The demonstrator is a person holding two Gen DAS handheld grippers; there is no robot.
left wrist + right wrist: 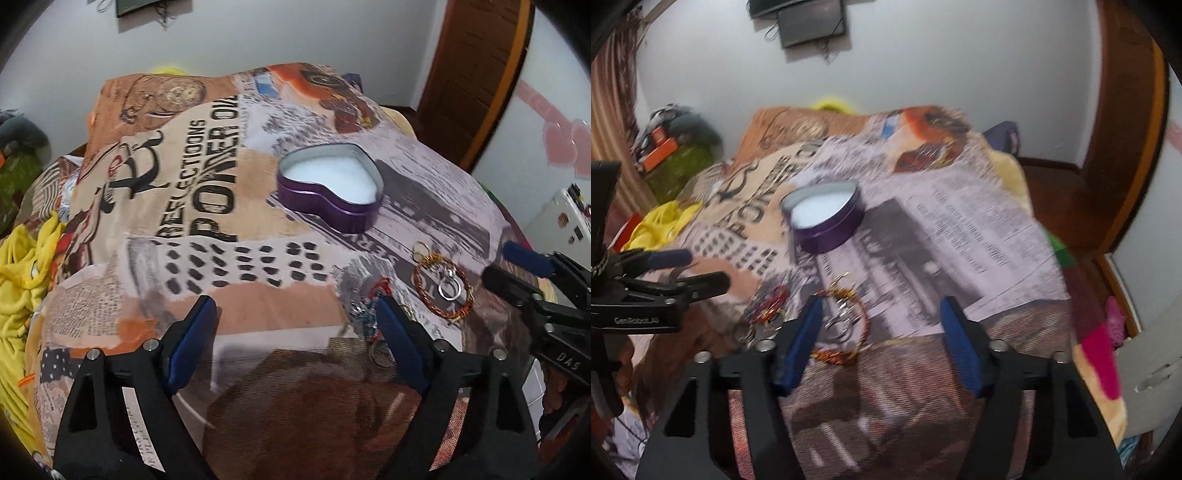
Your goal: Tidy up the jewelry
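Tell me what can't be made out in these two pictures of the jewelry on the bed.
- Beaded piece, left wrist view: partly behind the left claw; its shape is unclear.
- Silver rings inside the orange bangle, right wrist view: motion blur; their number is unclear.
- Purple tin, right wrist view: blurred, heart shape lost.
- Right claw, left wrist view: cut by the edge.

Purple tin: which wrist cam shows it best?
Left wrist. The purple tin is sharp there, heart outline and white lining clear, lid off. In the right wrist view the tin is motion-blurred and seen side-on, so it reads as round.
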